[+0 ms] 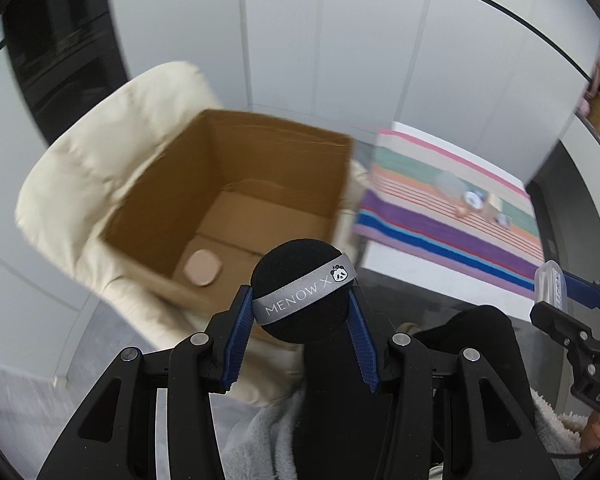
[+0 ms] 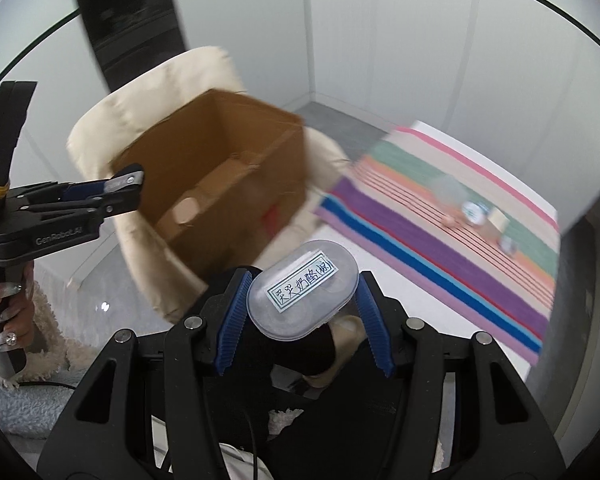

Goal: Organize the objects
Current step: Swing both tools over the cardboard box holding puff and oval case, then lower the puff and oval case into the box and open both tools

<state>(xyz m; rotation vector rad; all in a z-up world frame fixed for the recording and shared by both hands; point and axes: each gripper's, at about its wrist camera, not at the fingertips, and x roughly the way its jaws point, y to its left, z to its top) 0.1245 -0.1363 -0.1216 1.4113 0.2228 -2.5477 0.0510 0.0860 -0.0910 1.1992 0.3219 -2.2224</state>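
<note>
My left gripper [image 1: 300,292] is shut on a round black makeup puff [image 1: 302,292] with a grey ribbon across it. It hangs at the near edge of an open cardboard box [image 1: 228,200] that stands on a cream chair [image 1: 100,184]. A small pink puff [image 1: 202,267] lies on the box floor. My right gripper [image 2: 302,292] is shut on a clear oval plastic case [image 2: 302,290] with a handwritten label, right of the cardboard box [image 2: 220,184]. The left gripper [image 2: 128,188] shows side-on at the left of the right wrist view. The right gripper's case [image 1: 550,284] peeks in at the right of the left wrist view.
A striped cloth [image 2: 440,220] covers a white table [image 2: 480,172] to the right, with several small items [image 2: 474,212] on it. A hand with long nails [image 2: 8,316] holds the left gripper's handle. A fluffy sleeve and dark trousers lie below. White wall panels stand behind.
</note>
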